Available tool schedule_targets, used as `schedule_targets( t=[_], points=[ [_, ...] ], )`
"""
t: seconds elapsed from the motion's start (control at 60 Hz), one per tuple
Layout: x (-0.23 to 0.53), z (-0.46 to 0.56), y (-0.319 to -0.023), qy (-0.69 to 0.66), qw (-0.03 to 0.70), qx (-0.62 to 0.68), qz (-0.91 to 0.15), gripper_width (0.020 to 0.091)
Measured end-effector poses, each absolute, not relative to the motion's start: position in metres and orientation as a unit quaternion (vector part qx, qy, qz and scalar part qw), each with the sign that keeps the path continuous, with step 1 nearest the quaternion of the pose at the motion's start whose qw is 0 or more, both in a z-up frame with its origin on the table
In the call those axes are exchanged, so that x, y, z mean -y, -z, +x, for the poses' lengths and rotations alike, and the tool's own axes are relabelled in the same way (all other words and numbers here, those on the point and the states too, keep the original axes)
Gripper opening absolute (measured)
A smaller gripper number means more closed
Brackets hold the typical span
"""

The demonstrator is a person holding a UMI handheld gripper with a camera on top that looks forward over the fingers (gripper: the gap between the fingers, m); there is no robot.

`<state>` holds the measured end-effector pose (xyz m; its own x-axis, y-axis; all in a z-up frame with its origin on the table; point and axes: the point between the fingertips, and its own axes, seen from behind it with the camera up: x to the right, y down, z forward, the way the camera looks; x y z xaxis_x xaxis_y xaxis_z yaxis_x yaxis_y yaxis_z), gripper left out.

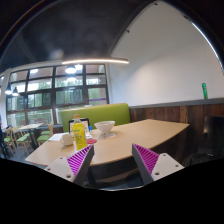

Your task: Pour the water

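A: What is seen furthest left?

B: Large windows (pixel 55 88) are seen there, with greenery beyond the glass. Wooden chairs (pixel 22 135) are gathered below them, beside the near table.

A: And what is carried on the table?

B: A light wooden table (pixel 135 138) is spread out beyond the tongs. On its left part a small white cup (pixel 67 138) is set, and just beside it, to the right, a yellow bottle (pixel 79 132) is stood upright. A white bowl (pixel 104 127) is placed further right, near the bottle but apart from it. Whether anything is held in the bowl cannot be told.

A: How are the tongs (pixel 113 160) held?

B: They are held apart, with a wide gap between the purple pads (pixel 80 159), and nothing is gripped. No part of them is touching the table. The yellow bottle is seen just ahead of the left finger, beyond its tip; the bowl lies beyond the gap.

A: What is behind the table?

B: A green sofa (pixel 118 113) is set against the window side. To the right, a white wall (pixel 165 65) is seen, and under it a dark wood panel (pixel 185 112). A small green bottle (pixel 205 90) is stood on the ledge above that panel, well apart from the table.
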<state>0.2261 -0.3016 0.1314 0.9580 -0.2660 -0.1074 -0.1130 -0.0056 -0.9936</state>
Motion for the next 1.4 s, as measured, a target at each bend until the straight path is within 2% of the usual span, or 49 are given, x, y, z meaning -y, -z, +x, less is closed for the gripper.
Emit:
schedule_targets(
  t=[0.367, 0.567, 0.75, 0.933, 0.95, 1.033, 1.067, 1.117, 1.15, 1.167, 1.2, 1.217, 1.4],
  points=[
    [0.275, 0.215, -0.118, 0.041, 0.686, -0.112, -0.717, 0.0835],
    [0.185, 0.152, -0.096, 0.035, 0.684, -0.065, -0.726, 0.0829],
    [0.098, 0.129, -0.098, 0.033, 0.682, -0.043, -0.729, 0.0823],
    [0.038, 0.13, -0.115, 0.084, 0.691, -0.051, -0.716, 0.0807],
    [0.035, 0.13, -0.116, 0.087, 0.691, -0.052, -0.716, 0.0799],
    [0.021, 0.138, -0.112, 0.098, 0.684, -0.066, -0.72, 0.048],
    [0.02, 0.141, -0.109, 0.095, 0.685, -0.082, -0.718, 0.047],
    [0.017, 0.14, -0.108, 0.087, 0.688, -0.087, -0.715, 0.0411],
    [0.017, 0.142, -0.106, 0.08, 0.693, -0.089, -0.711, 0.0413],
    [0.017, 0.142, -0.105, 0.075, 0.695, -0.09, -0.709, 0.0363],
    [0.017, 0.143, -0.105, 0.067, 0.699, -0.093, -0.706, 0.0379],
    [0.017, 0.143, -0.105, 0.065, 0.7, -0.092, -0.705, 0.0314],
    [0.006, 0.146, -0.108, 0.073, 0.693, -0.068, -0.714, 0.0313]
  ],
)
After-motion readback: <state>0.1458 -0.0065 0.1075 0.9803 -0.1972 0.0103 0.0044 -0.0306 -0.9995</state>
